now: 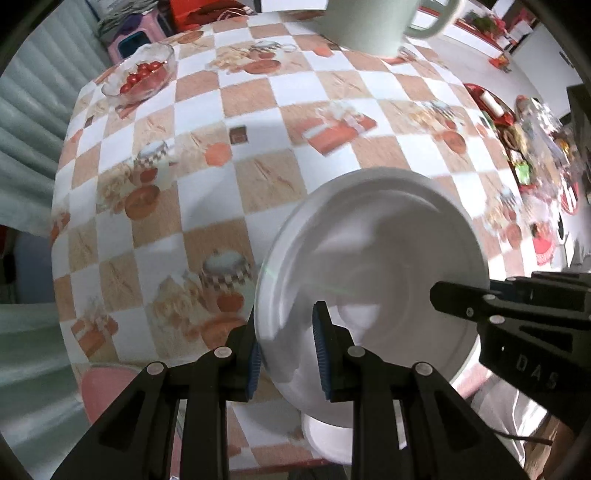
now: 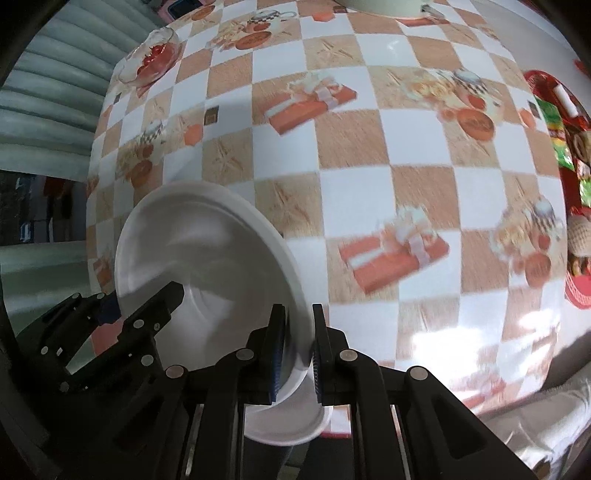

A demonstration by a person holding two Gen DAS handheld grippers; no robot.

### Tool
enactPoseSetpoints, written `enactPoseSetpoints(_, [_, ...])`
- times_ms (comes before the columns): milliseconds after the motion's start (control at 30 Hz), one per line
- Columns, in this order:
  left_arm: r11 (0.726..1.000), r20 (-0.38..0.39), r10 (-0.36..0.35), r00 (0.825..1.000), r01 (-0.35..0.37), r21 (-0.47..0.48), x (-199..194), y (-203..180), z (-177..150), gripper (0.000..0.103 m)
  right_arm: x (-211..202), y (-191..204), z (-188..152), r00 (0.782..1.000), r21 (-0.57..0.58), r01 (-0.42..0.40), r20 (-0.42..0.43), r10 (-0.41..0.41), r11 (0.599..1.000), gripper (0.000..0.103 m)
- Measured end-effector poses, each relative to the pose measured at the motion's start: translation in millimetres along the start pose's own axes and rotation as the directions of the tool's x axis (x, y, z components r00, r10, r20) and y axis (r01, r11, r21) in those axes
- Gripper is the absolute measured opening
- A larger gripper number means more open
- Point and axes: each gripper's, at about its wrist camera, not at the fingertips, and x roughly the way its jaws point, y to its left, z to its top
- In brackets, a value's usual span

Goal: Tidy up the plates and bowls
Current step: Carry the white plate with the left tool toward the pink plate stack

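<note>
A white bowl (image 1: 373,258) is held tilted above the checkered table, near its front edge. My left gripper (image 1: 286,354) is shut on the bowl's left rim, one blue pad inside and one outside. My right gripper (image 2: 299,354) is shut on the opposite rim of the same bowl (image 2: 207,251). The right gripper also shows in the left wrist view (image 1: 480,299) at the bowl's right side, and the left gripper shows in the right wrist view (image 2: 140,314). A second white dish (image 1: 325,439) lies just below the bowl at the table edge, and shows in the right wrist view (image 2: 288,424).
A glass bowl of cherry tomatoes (image 1: 142,74) stands at the far left of the table (image 1: 258,103). A large pale green mug (image 1: 369,22) stands at the far side. A red tray with snacks (image 1: 517,140) sits along the right edge.
</note>
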Motion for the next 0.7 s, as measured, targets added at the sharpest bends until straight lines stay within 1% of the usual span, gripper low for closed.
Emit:
enactPoseSetpoints(133, [0.999,-0.017,-0.016,1.000,0.016,0.028,0.1,-8.4,-19.7,0.026,0.4,0.9,-21.0,1.000,0.022,0.011,-0.008,-0.011,1.000,0.014])
enactPoseSetpoints(367, [0.992,-0.060,-0.025,0.998,0.032,0.118,1.5,-26.2,-59.1,0.027,2.6,-3.7,-57.2,0.999,0.061,0.032,-0.026,-0.031,0.998,0.014])
enactPoseSetpoints(533, [0.985,-0.076,-0.026,0.997,0.039,0.169,5.1,-35.3,-69.4,0.027,10.1,-10.8,-77.9,0.998,0.098,0.039,-0.048,-0.034,0.994,0.014])
enactPoseSetpoints(700, [0.980,-0.089,-0.026,0.996,0.042,0.193,10.0,-39.6,-75.0,0.027,17.5,-13.0,-89.2,0.997,0.115,0.050,-0.059,-0.043,0.992,0.015])
